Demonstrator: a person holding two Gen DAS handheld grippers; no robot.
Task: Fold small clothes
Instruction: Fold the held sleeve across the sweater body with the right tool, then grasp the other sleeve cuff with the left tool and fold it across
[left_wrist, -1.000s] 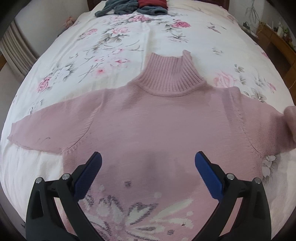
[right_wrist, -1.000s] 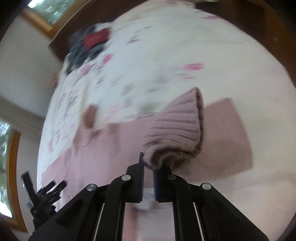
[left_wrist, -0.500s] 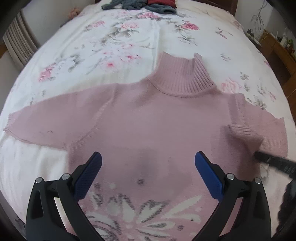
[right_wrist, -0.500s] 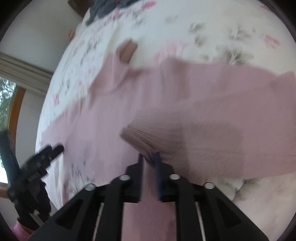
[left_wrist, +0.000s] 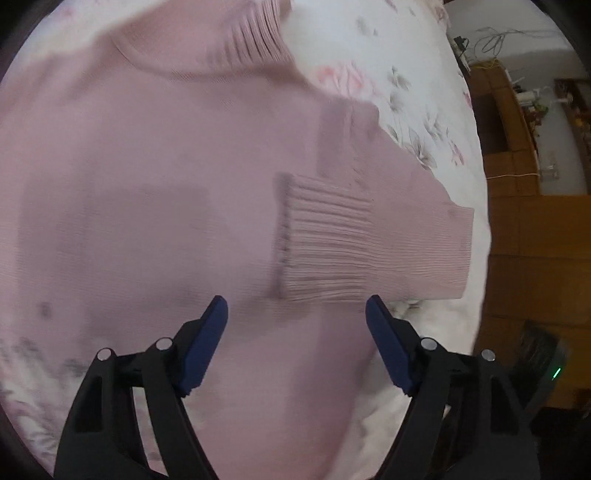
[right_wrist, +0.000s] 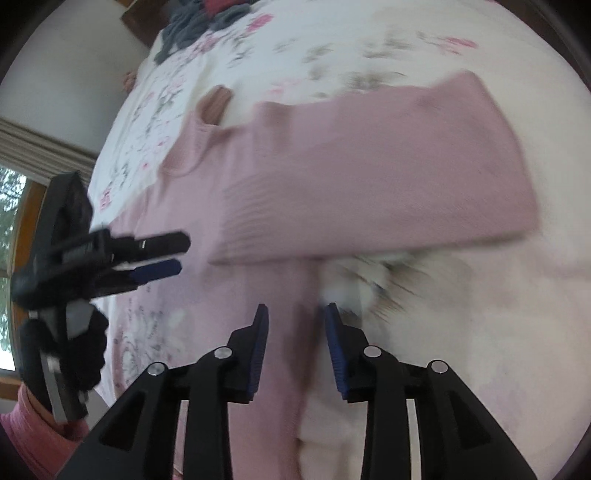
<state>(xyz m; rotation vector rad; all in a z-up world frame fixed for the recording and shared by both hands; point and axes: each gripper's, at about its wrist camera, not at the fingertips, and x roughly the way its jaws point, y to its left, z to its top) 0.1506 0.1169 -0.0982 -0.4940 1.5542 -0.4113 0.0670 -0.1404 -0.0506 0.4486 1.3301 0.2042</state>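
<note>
A pink turtleneck sweater (left_wrist: 155, 192) lies flat on the floral bedspread (left_wrist: 417, 110). Its right sleeve (left_wrist: 369, 236) is folded inward across the body, ribbed cuff (left_wrist: 325, 236) toward the middle. My left gripper (left_wrist: 295, 328) hovers open just in front of that cuff, nothing between its blue pads. In the right wrist view the folded sleeve (right_wrist: 388, 184) lies ahead, and my right gripper (right_wrist: 295, 325) stands open over the sweater's side edge, holding nothing. The left gripper (right_wrist: 147, 258) shows at the left of that view. The collar (right_wrist: 214, 103) points away.
A heap of grey and red clothes (right_wrist: 199, 22) sits at the bed's far end. Wooden furniture (left_wrist: 517, 155) with cables stands beyond the bed's right edge. A window and curtain (right_wrist: 14, 177) are at the left. A pink sleeve of the person (right_wrist: 33, 428) shows low left.
My right gripper has let go of the sleeve cuff, which now lies folded over the sweater's body, and pulled back open. My left gripper has swung right and closer, toward the cuff.
</note>
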